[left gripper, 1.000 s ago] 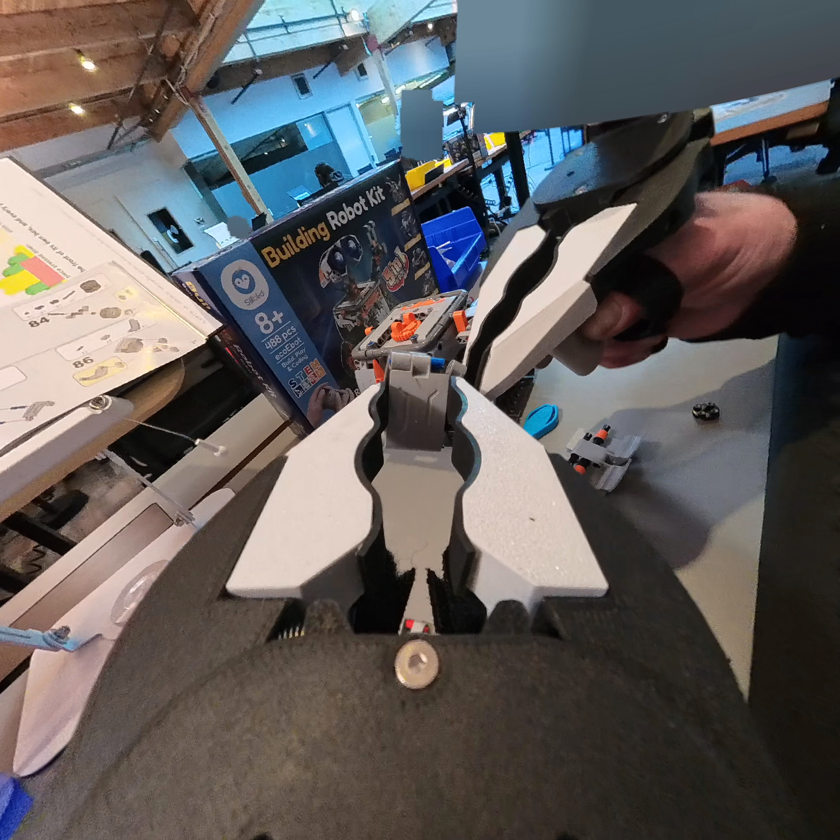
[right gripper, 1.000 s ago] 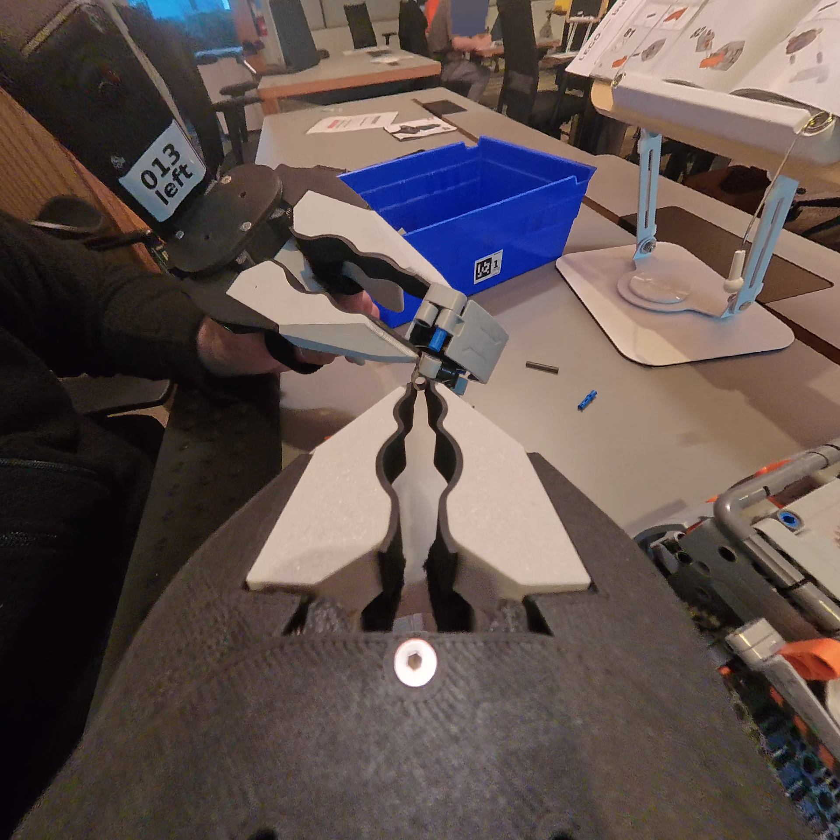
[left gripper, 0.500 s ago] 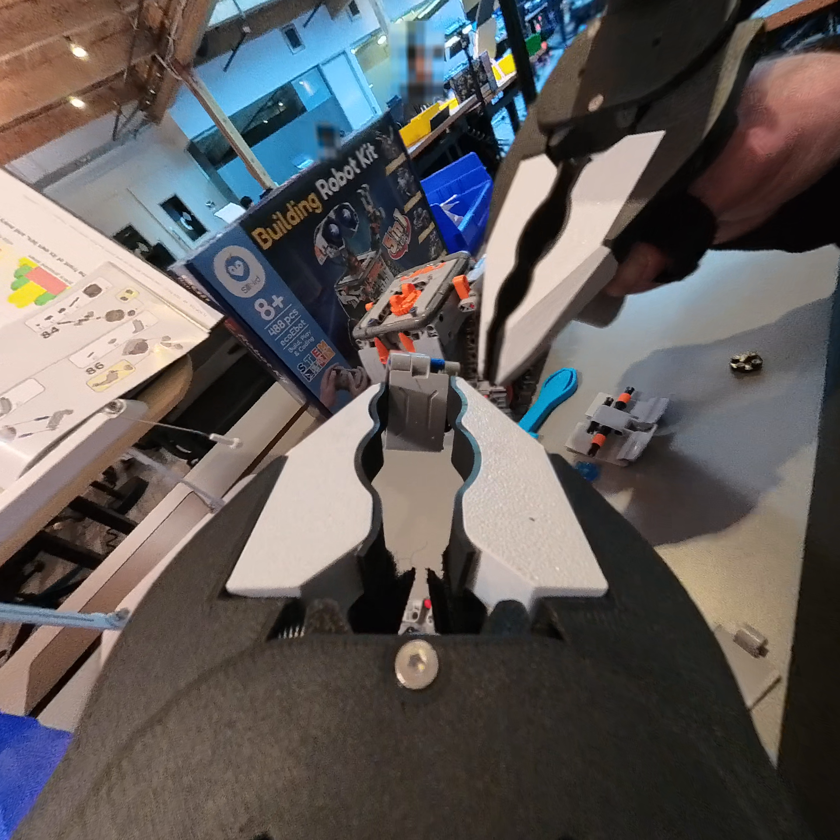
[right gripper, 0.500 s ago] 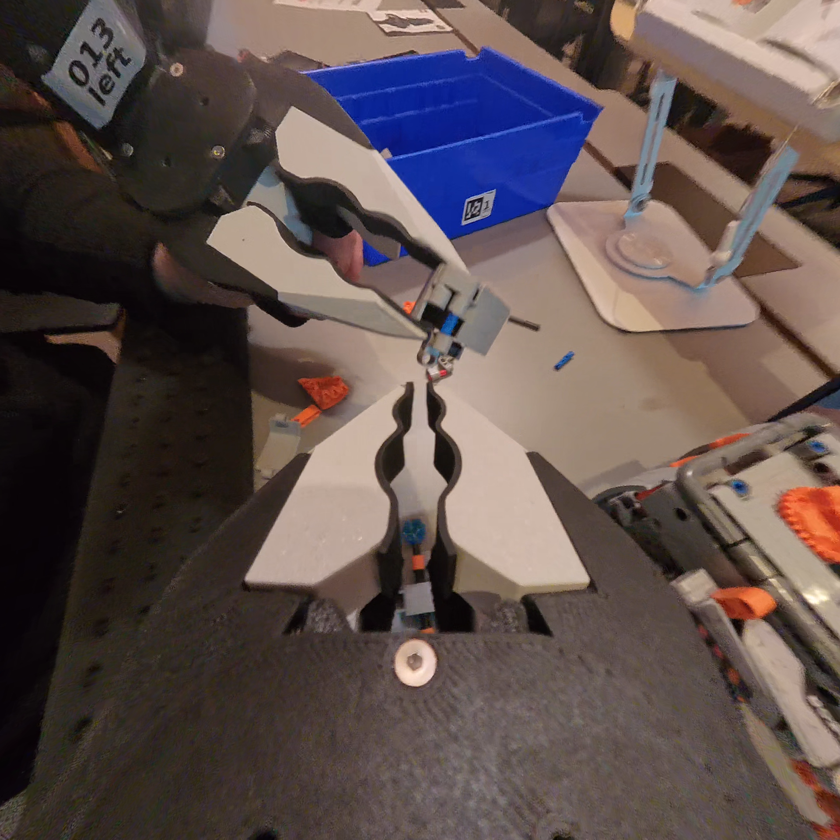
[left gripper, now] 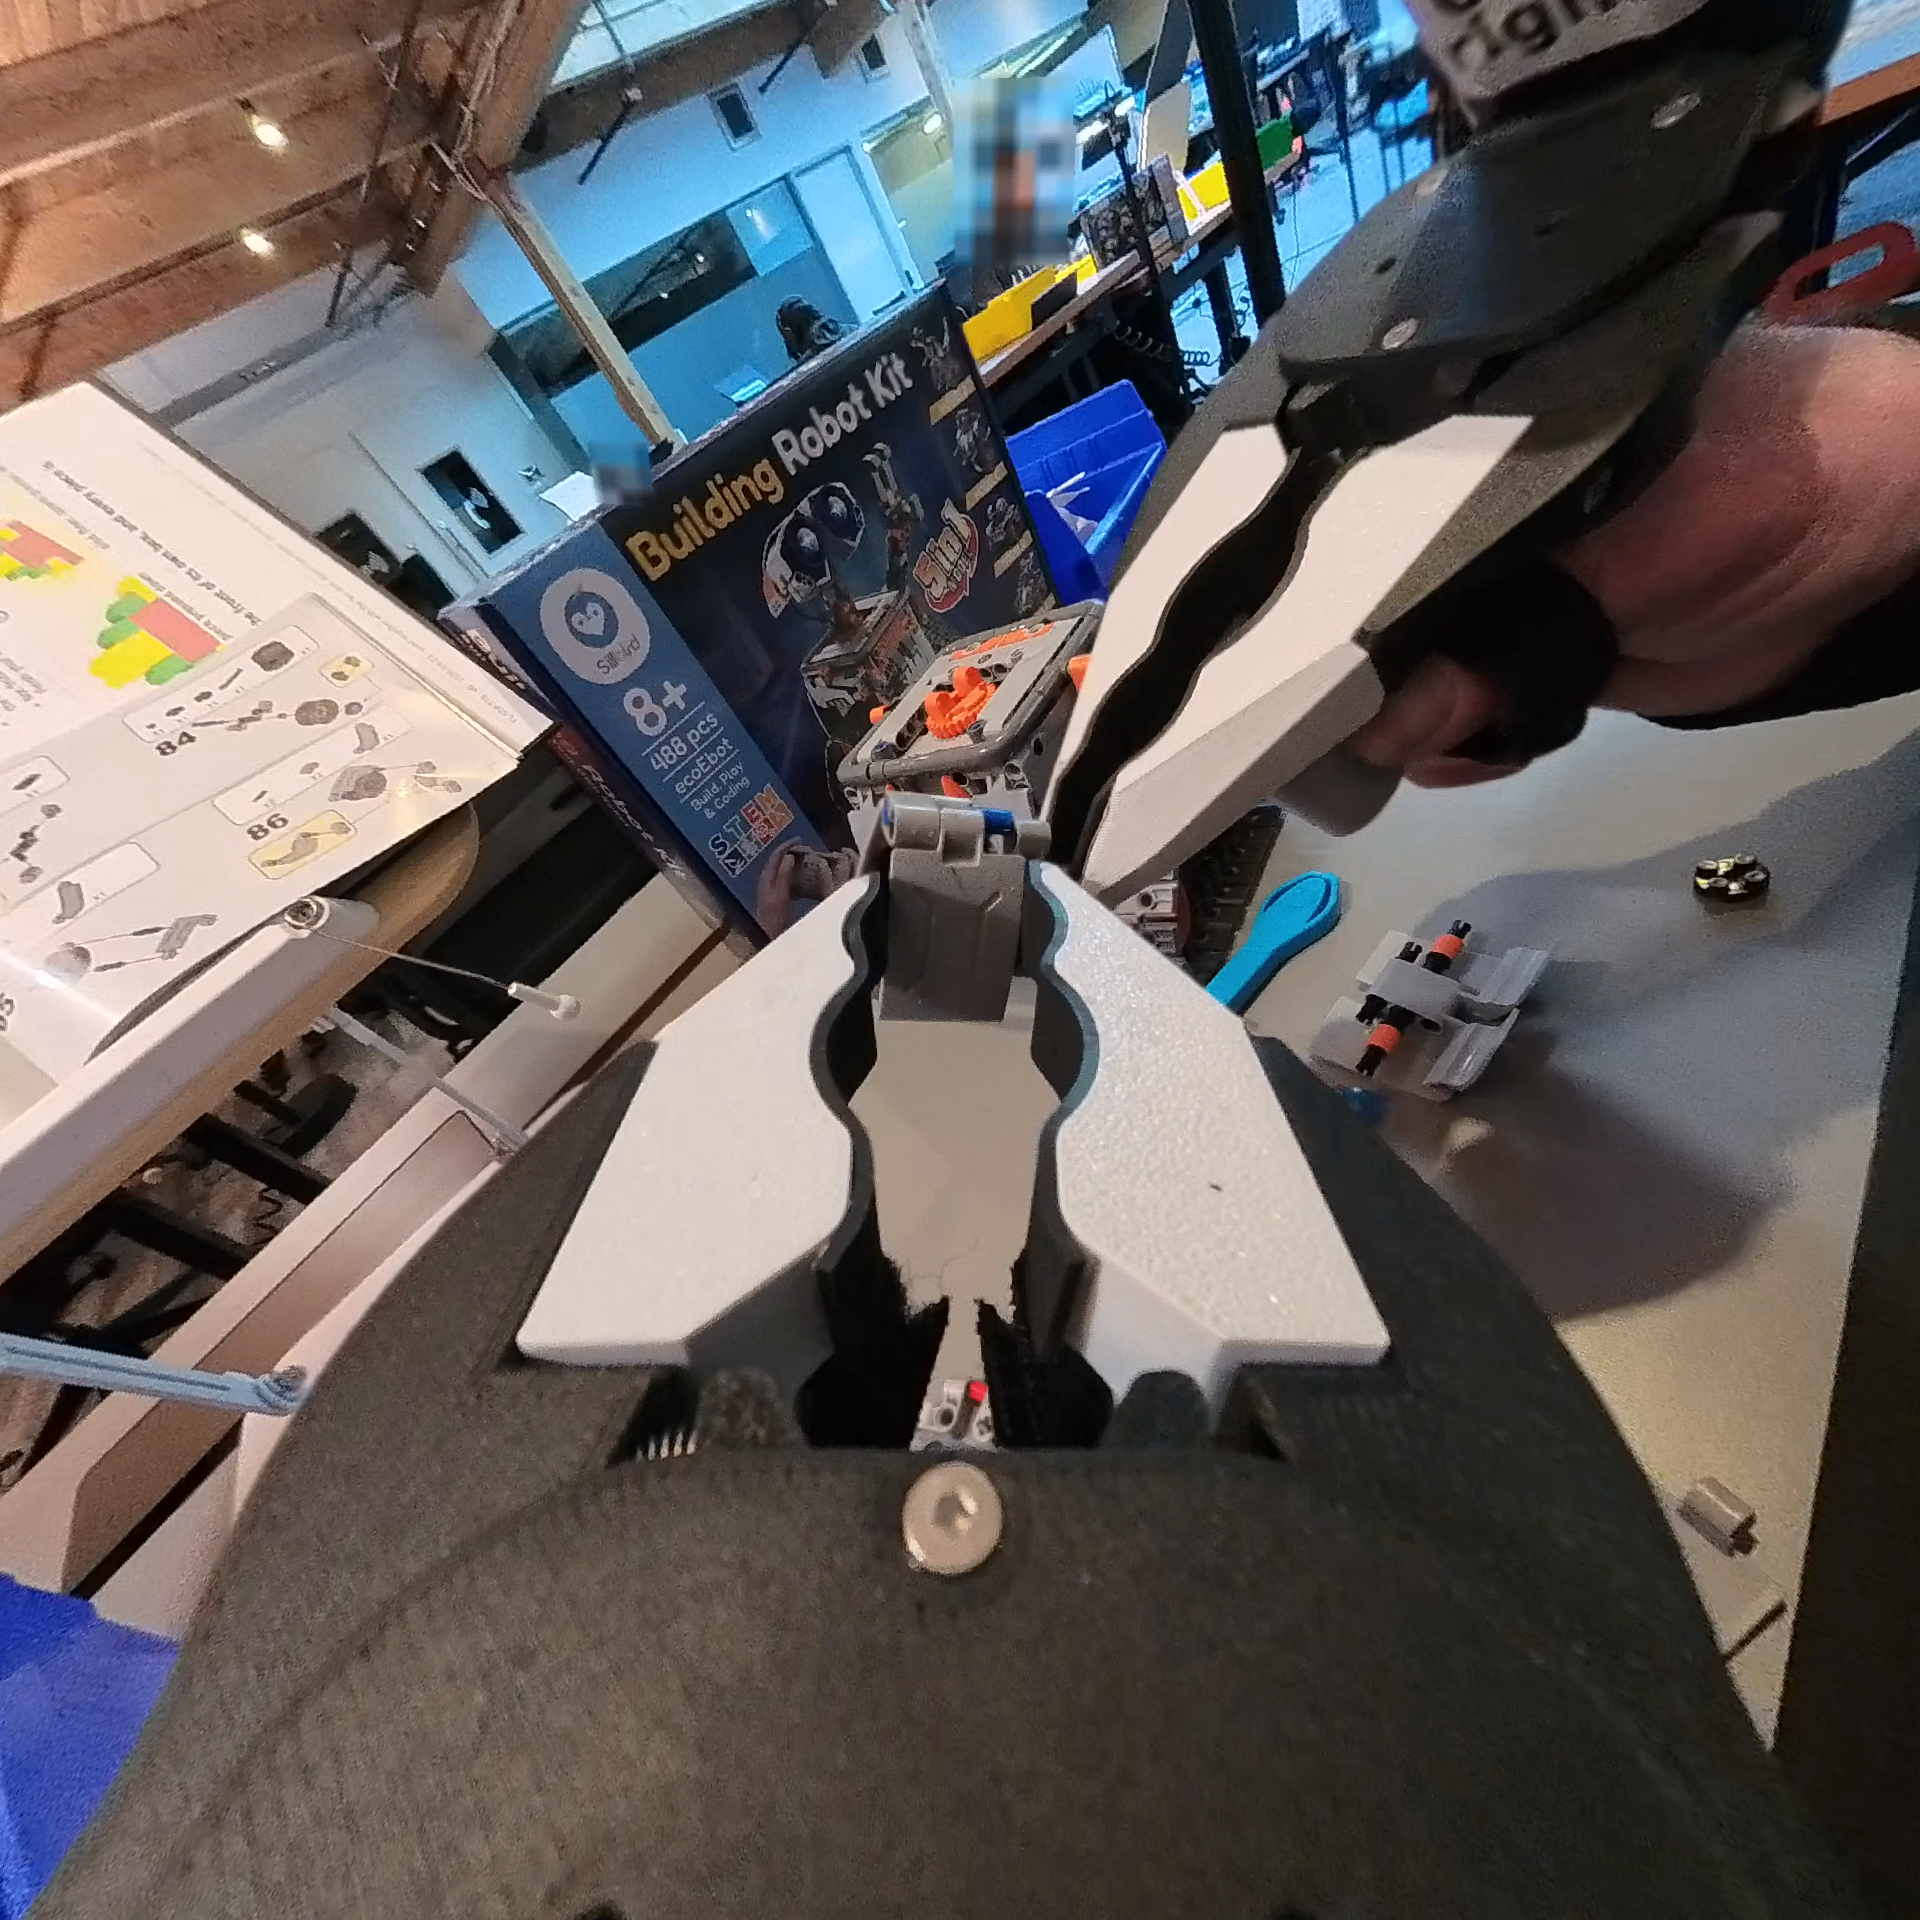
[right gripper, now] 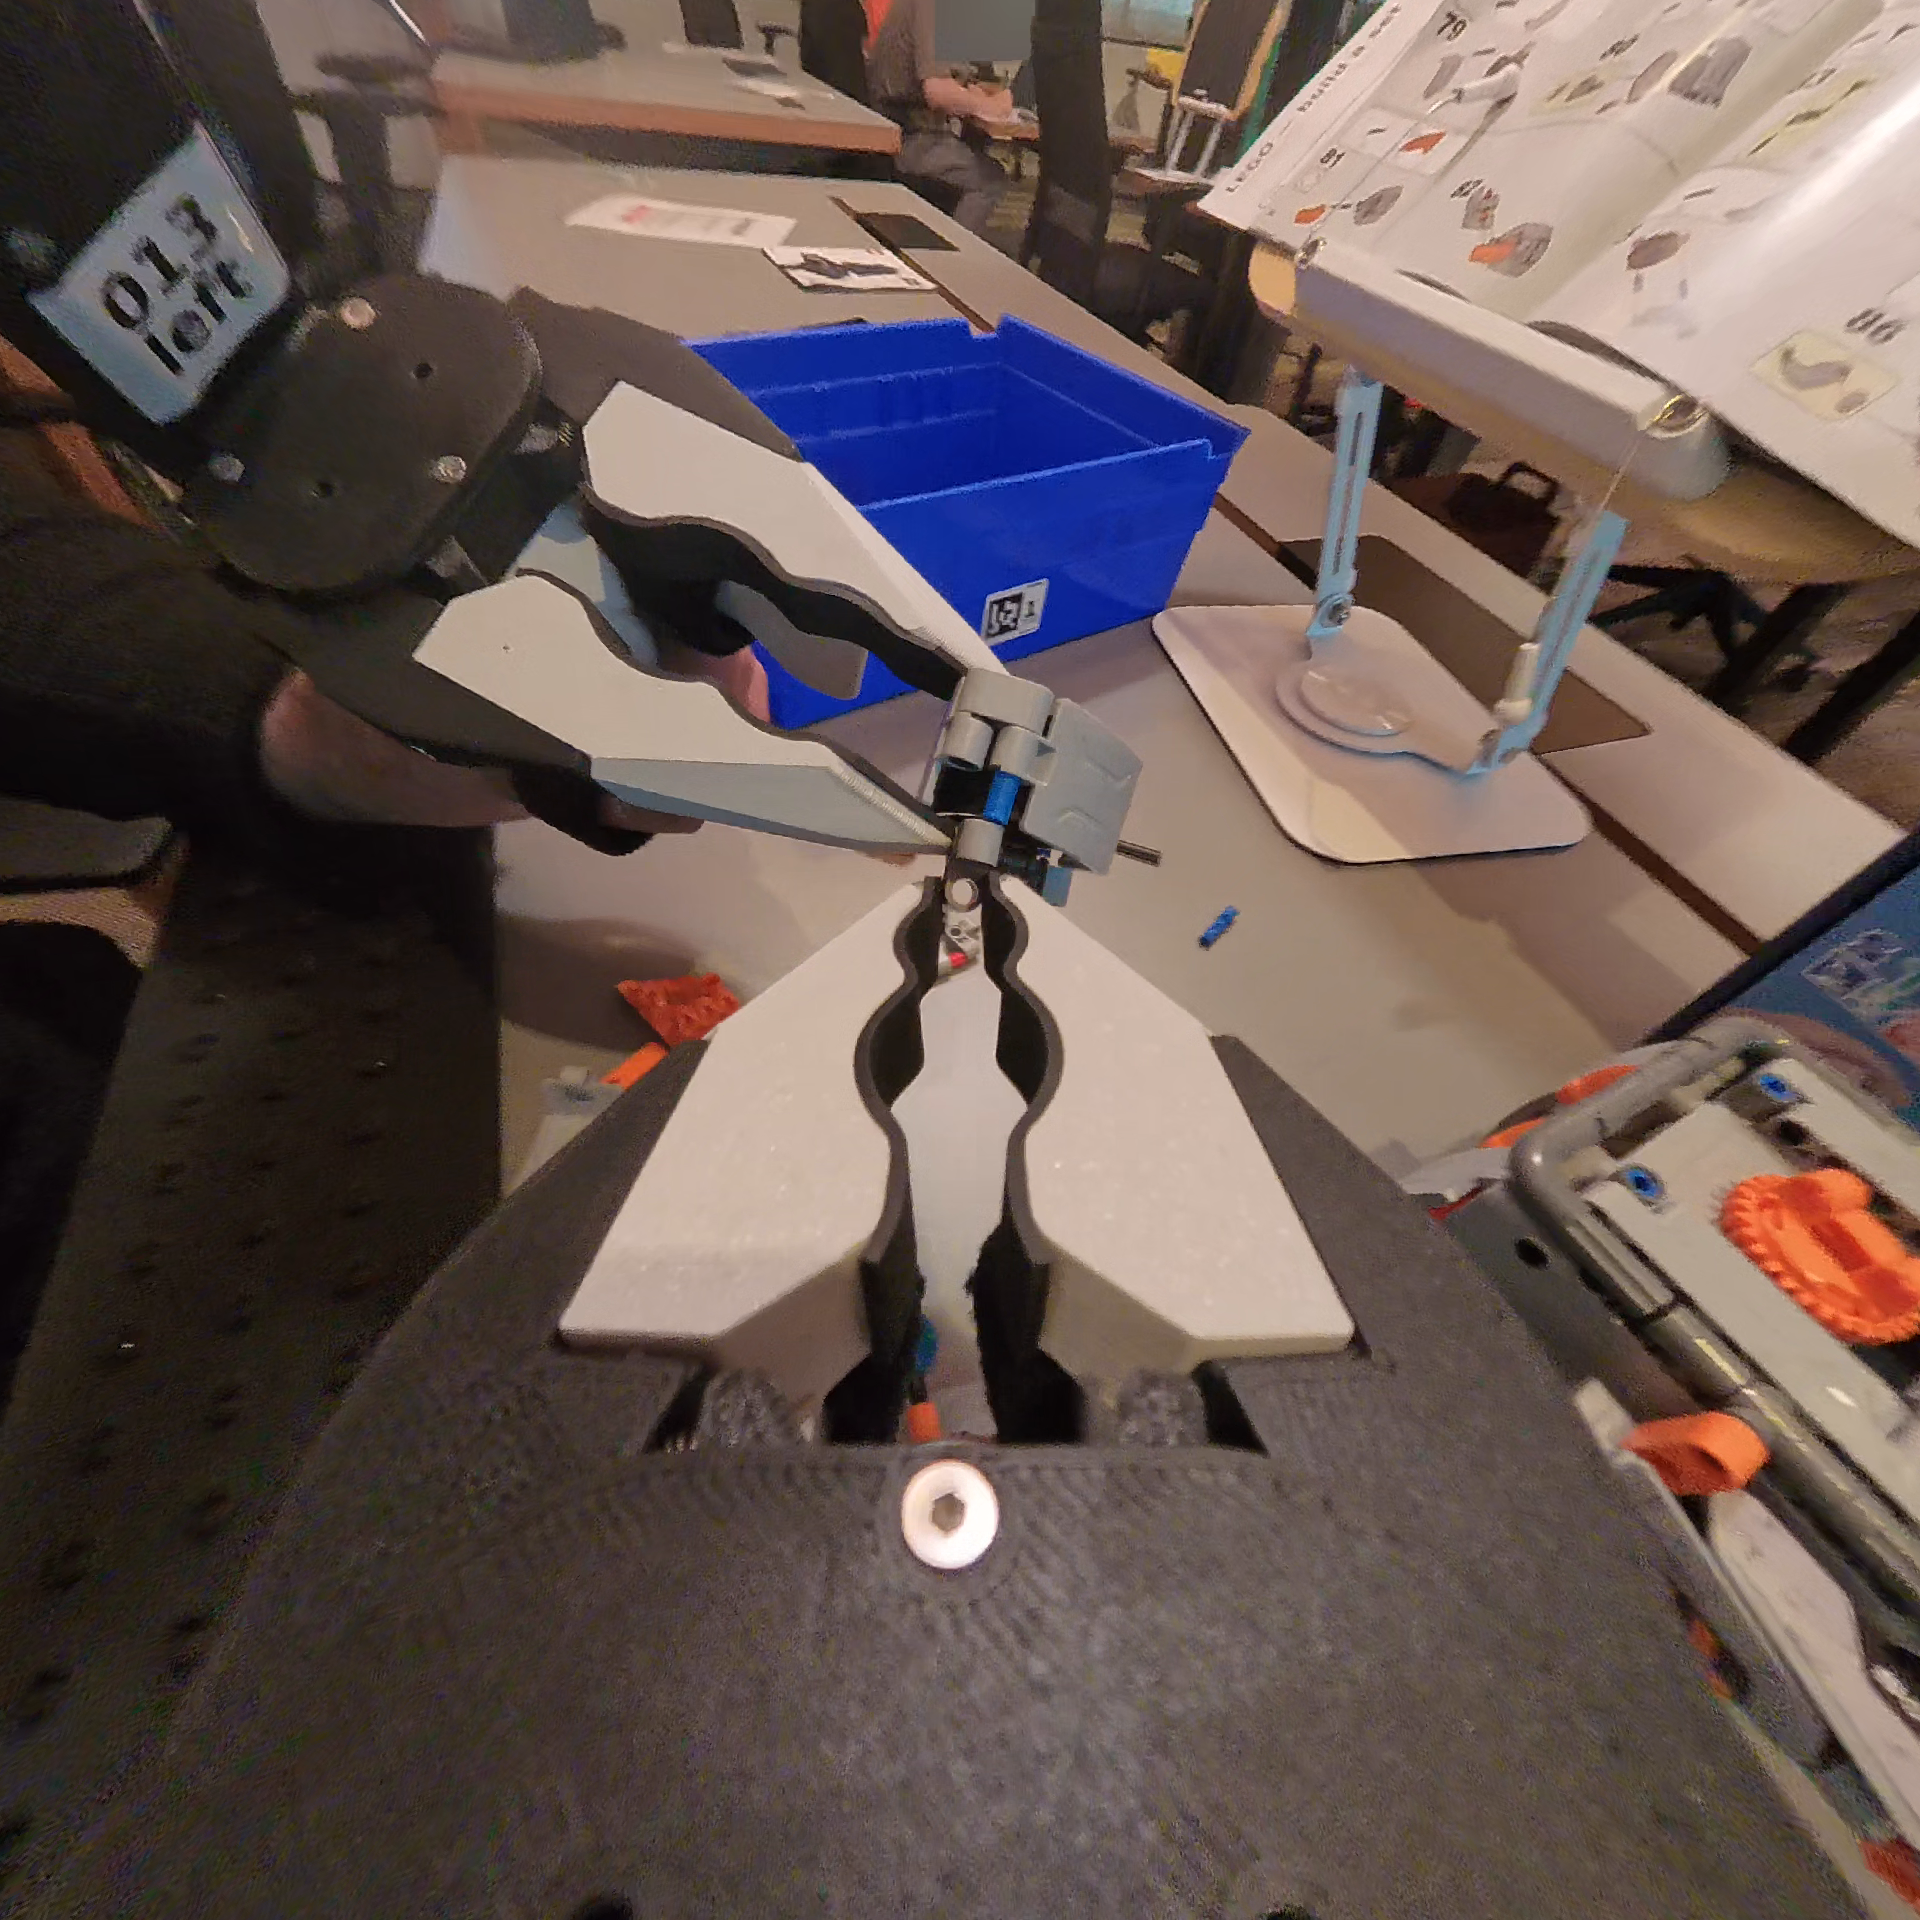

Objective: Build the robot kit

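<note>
In the left wrist view, the left gripper [left gripper: 951, 904] is clenched on a grey brick assembly [left gripper: 951, 935] at frame centre, as it was half a second ago. The right gripper [left gripper: 1081, 852] reaches in from the upper right with its tips just beside that assembly; earlier it stood steeper and higher. Behind stand a blue kit box [left gripper: 748, 665] and a partly built grey-and-orange model [left gripper: 966, 707]. At right on the table [left gripper: 1714, 1091] lie a small grey subassembly [left gripper: 1429, 1008] and a light-blue tool [left gripper: 1283, 930].

The right wrist view shows what the other hides: the right gripper [right gripper: 961, 914] pinches a small grey pin piece [right gripper: 961, 935] directly beneath the assembly [right gripper: 1039, 784], nearer than before. The left gripper [right gripper: 940, 758] enters from the left. Only here appear the blue bin [right gripper: 1039, 499], the booklet stand [right gripper: 1371, 727] and an orange piece [right gripper: 675, 1003].
</note>
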